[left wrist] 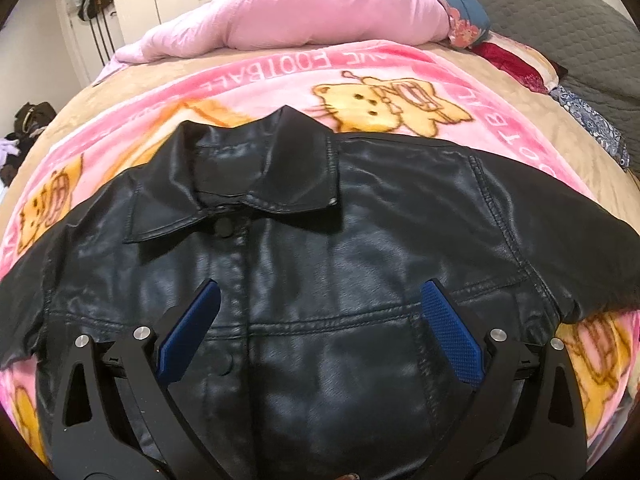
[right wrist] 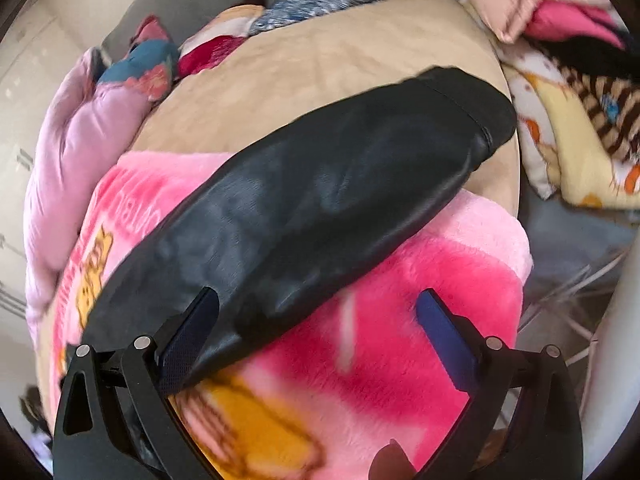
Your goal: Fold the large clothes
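- Left wrist view, item: black leather-look jacket (left wrist: 320, 248), laid front-up and buttoned on a pink cartoon blanket (left wrist: 248, 84) that covers the bed. Collar (left wrist: 256, 176) points to 12 o'clock, hem runs out of frame at 6 o'clock, sleeves spread toward 3 and 9 o'clock.
- Left wrist view, tool: left gripper (left wrist: 320, 312) hovers over the chest panel, jaws spread wide, blue pads (left wrist: 450, 336) bare, nothing held. Whether the pads touch the jacket cannot be told.
- Left wrist view, surroundings: pink quilt (left wrist: 304, 12) bunched at 12 o'clock, well apart from the jacket.
- Handling, judged: material looks thick, glossy and fairly stiff; likely heavier than cloth, slick under the pads, slow to crease and inclined to spring open after a fold. Seamed edges, namely the shoulder seam (left wrist: 504, 216) and cuffs, should give firmer purchase than the smooth panels.
- Right wrist view, item: one jacket sleeve (right wrist: 320, 200) lies diagonally from 8 o'clock to 1 o'clock, its cuff (right wrist: 484, 120) resting on tan bedding (right wrist: 320, 60) beyond the blanket's edge.
- Right wrist view, tool: right gripper (right wrist: 318, 304) is wide open and empty; its left finger sits just beside the sleeve's near end, the right finger over bare blanket. Picture is motion-blurred, so contact cannot be told.
- Hold, judged: pinch the sleeve at the cuff or along its edge and fold it across the chest.
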